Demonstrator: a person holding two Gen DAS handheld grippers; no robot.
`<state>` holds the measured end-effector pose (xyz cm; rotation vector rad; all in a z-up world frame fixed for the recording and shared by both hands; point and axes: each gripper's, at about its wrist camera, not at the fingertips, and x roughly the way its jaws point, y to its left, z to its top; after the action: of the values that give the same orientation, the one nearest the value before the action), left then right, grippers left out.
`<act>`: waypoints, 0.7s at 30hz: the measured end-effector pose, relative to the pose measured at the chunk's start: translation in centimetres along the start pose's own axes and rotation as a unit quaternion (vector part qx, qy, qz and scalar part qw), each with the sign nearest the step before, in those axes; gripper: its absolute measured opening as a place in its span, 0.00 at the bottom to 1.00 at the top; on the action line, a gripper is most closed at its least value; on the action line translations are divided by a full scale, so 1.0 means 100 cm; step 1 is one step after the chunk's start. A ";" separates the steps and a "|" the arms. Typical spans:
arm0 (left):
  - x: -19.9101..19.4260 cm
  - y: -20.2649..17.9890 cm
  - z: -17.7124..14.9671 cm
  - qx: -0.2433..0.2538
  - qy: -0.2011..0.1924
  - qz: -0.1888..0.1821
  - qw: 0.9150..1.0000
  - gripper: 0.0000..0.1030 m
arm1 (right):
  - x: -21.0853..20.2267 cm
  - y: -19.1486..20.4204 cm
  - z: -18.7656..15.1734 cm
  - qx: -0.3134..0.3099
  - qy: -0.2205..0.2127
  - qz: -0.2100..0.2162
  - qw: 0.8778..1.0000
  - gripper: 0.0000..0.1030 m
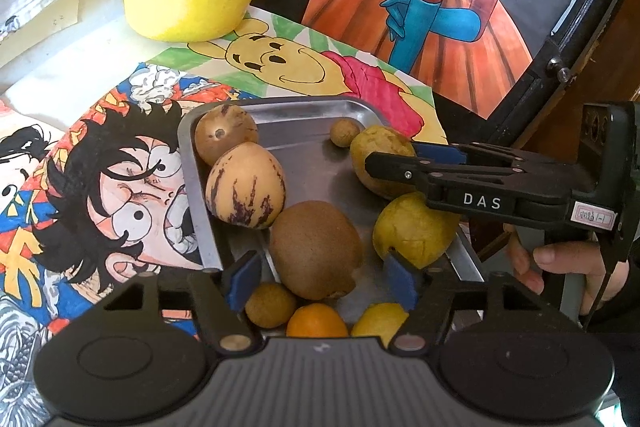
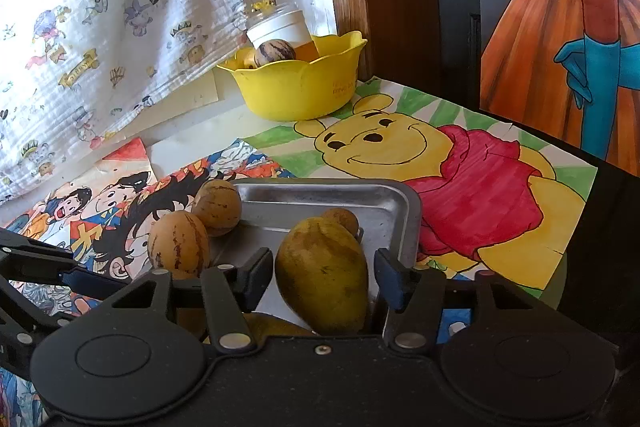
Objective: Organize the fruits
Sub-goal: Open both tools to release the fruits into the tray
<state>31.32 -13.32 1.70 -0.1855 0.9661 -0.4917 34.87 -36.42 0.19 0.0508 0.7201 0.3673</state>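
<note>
While the left gripper (image 1: 324,277) holds its fingers spread, a brown kiwi (image 1: 315,250) sits loose between them in the metal tray (image 1: 280,109); the right gripper (image 2: 322,277), fingers apart, brackets a yellow-green mango (image 2: 322,279) with gaps either side.

Bowl (image 1: 188,7) yellow. Tray (image 1: 304,147) silver-grey metal. Striped fruit (image 1: 245,185) tan w/ purple streaks. Kiwi (image 1: 316,255) brown, fuzzy. Mango (image 2: 322,275) yellow-green w/ brown specks. Orange (image 1: 316,321) bright orange. Hand-held gripper (image 1: 322,283) black, blue pads. Bear drawing (image 2: 420,151) yellow w/ red shirt. Cloth (image 2: 100,7) white, cartoon print.
</note>
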 end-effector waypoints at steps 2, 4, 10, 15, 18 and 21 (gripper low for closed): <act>-0.002 0.000 0.000 -0.001 -0.001 0.000 1.000 0.74 | -0.001 0.000 0.000 0.000 -0.002 0.001 1.000 0.62; -0.004 -0.001 -0.001 -0.004 -0.001 -0.002 1.000 0.76 | -0.003 0.000 0.000 0.001 -0.004 0.002 1.000 0.65; -0.009 -0.001 -0.002 -0.012 -0.002 -0.007 1.000 0.82 | -0.006 0.003 0.000 -0.004 -0.009 0.003 1.000 0.73; -0.016 0.003 -0.004 -0.021 -0.003 -0.012 1.000 0.88 | -0.009 0.002 0.001 -0.002 -0.016 0.004 1.000 0.80; -0.023 0.005 -0.006 -0.028 -0.006 -0.013 1.000 0.94 | -0.011 0.001 0.001 0.001 -0.021 0.006 1.000 0.82; -0.032 0.005 -0.009 -0.031 -0.014 -0.016 0.999 0.95 | -0.014 0.001 0.001 0.004 -0.024 0.007 1.000 0.84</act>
<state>29.28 -11.28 3.36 -0.2642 0.9530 -0.4872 33.98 -36.83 1.17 0.0729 0.6734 0.3755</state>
